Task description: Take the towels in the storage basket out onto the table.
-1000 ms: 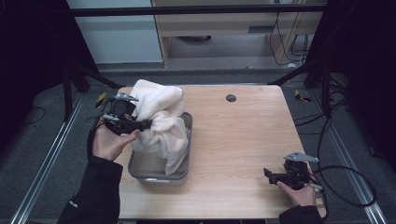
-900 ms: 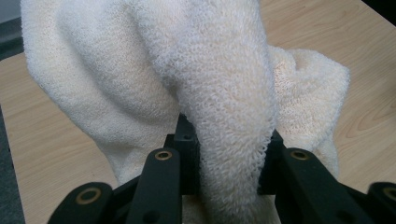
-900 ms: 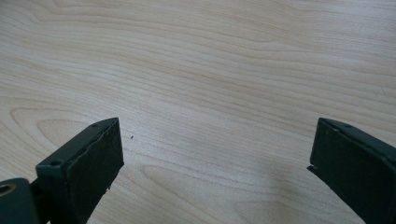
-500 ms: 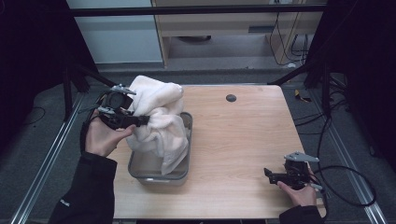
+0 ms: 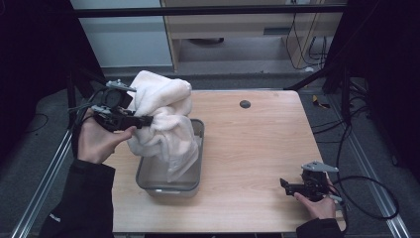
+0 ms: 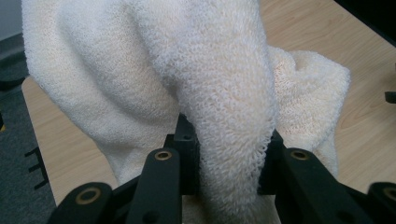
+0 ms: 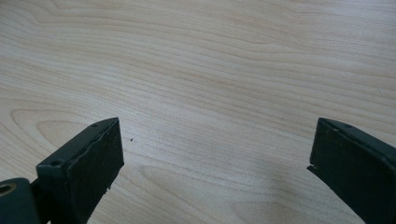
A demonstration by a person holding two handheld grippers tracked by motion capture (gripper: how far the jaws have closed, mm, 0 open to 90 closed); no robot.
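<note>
Pinching towel [image 5: 163, 119] over tub [image 5: 196, 179]: left gripper [image 5: 143, 120] | right gripper [image 5: 283, 183]: jaws spread, table [image 5: 257, 144]

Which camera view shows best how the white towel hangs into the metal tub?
The high view: there the white towel, clamped by the left gripper, drapes with its lower end inside the metal tub. The left gripper view shows a close-up of towel folds between the jaws. The right gripper view looks at the bare wooden table.

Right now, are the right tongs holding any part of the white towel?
No, the right tongs stand open over bare table, while the white towel is clamped in the left tongs.
</note>
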